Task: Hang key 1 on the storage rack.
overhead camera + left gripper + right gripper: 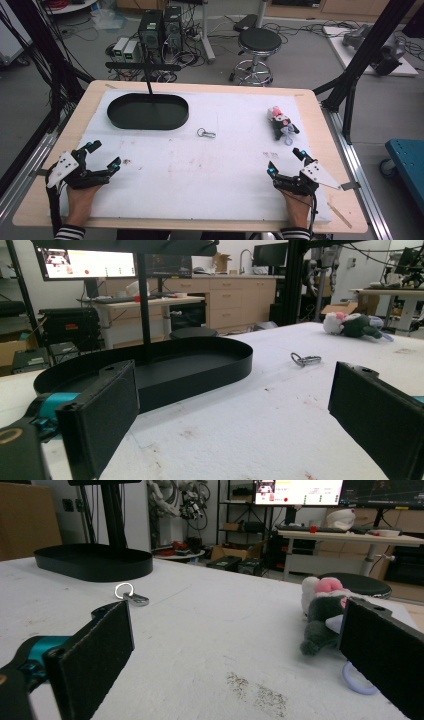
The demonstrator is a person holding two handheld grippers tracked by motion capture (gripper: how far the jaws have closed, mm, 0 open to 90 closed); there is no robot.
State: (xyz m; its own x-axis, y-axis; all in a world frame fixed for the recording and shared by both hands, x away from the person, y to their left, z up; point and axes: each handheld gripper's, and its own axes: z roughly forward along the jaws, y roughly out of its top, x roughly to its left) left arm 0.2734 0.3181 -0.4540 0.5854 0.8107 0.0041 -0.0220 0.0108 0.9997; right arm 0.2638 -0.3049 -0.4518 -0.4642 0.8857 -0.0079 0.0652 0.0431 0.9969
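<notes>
Now both grippers rest spread and empty at the near tabletop (210, 172) edge.
I judge the right gripper (286, 161) must reach far for the plush toy (281, 123); left gripper (104, 155) waits near the tray (148, 112).

Matt black tray (148, 111), shiny metal key ring (205, 133), plush toy (282, 124)

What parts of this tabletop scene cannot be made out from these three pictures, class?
- Plush toy: right gripper view, its right side is hidden behind the near jaw.
- Key ring: high view, too small to read its parts.
- Black tray: left gripper view, its near-left end is hidden behind the jaw.
</notes>
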